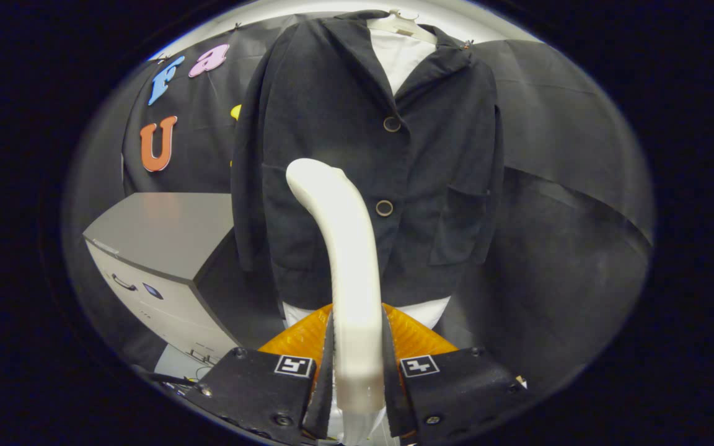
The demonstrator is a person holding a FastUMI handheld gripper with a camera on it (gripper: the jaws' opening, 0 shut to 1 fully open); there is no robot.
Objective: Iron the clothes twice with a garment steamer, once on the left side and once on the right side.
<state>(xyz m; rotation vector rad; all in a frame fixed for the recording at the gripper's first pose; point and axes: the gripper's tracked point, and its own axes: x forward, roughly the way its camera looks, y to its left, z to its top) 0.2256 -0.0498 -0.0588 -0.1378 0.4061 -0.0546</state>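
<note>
Gripper [357, 365] clamped on the garment steamer [344, 248]: both fingers press the white handle from either side, the handle filling the gap between them. Steamer rises upright from the fingers and curves at its top toward the jacket [357, 155], its head over the jacket's front panel, just beside the lower button [384, 208]; contact with the cloth cannot be judged. Jacket is dark, buttoned, hanging on a white hanger [401, 25] straight ahead of the steamer, against the black cloth wall [568, 155]. White shirt [399, 56] shows at the jacket's collar and below its hem. Grey cabinet [158, 248] with drawers stands to the side of the jacket, near its sleeve.
</note>
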